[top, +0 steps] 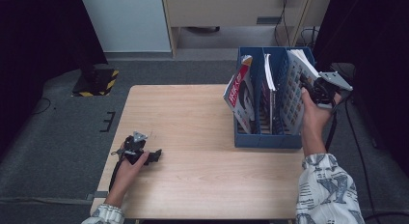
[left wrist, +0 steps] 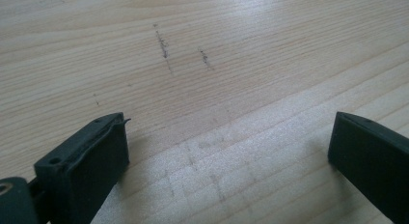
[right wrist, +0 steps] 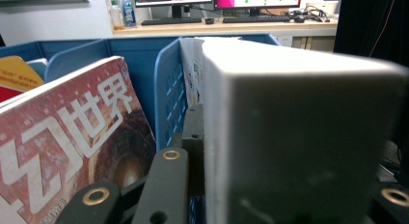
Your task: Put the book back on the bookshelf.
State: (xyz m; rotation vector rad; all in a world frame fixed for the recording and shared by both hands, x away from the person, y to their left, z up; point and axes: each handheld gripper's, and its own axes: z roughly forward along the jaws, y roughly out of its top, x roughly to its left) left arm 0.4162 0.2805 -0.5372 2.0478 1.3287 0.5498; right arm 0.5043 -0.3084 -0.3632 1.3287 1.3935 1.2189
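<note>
Gripping a thick white book (right wrist: pixel 299 137), the right hand-held gripper (top: pixel 313 91) nears magazine (right wrist: pixel 67 137) "幻世界".

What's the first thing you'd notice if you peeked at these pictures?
The blue file rack at the right edge of the wooden table stands out, with a red-covered magazine leaning in its left slot. The right hand-held gripper is shut on a thick white book standing in the rack's right slot. The left hand-held gripper rests open on the table near the front left.
</note>
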